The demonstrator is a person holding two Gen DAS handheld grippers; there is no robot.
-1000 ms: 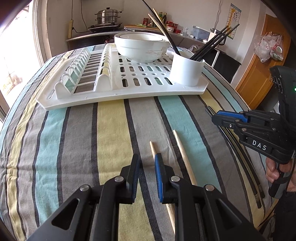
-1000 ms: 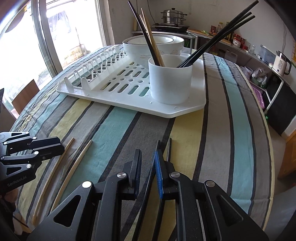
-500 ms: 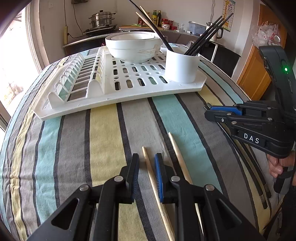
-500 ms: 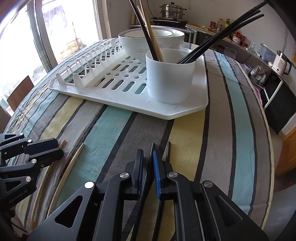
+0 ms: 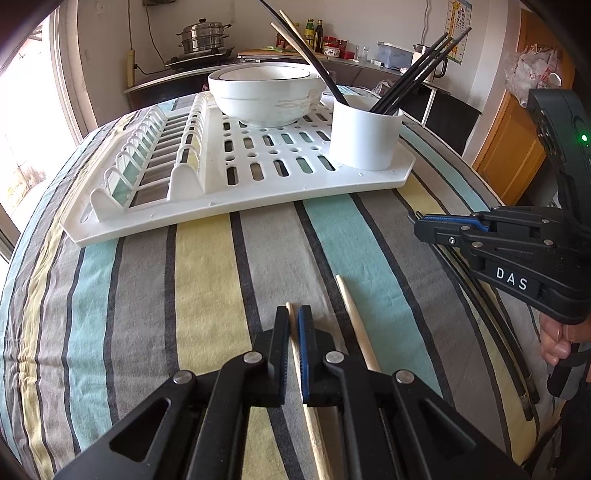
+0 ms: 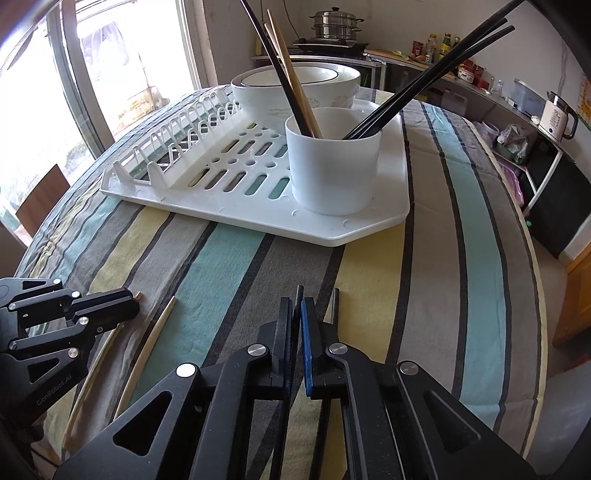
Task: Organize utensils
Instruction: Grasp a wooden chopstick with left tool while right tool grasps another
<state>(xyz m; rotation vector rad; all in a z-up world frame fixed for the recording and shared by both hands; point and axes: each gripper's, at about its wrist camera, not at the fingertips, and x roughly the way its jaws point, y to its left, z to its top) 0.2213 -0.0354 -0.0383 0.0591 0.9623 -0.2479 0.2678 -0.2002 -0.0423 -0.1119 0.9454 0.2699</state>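
Risk lies in thin sticks pivoting or slipping when lifted near one end; left gripper is clamped on a pale wooden chopstick, right gripper on a black chopstick; both lie on the striped tablecloth, their mates beside them, short of the white cup.

Setting was home kitchen with dining area. Landmark: round table under striped tablecloth. On table stood white dish rack, holding stacked white bowls and white utensil cup with chopsticks. Behind table: counter with stacked steel steamer pot, sauce bottles and electric kettle. Left of table: large window. Right of table: wooden door.
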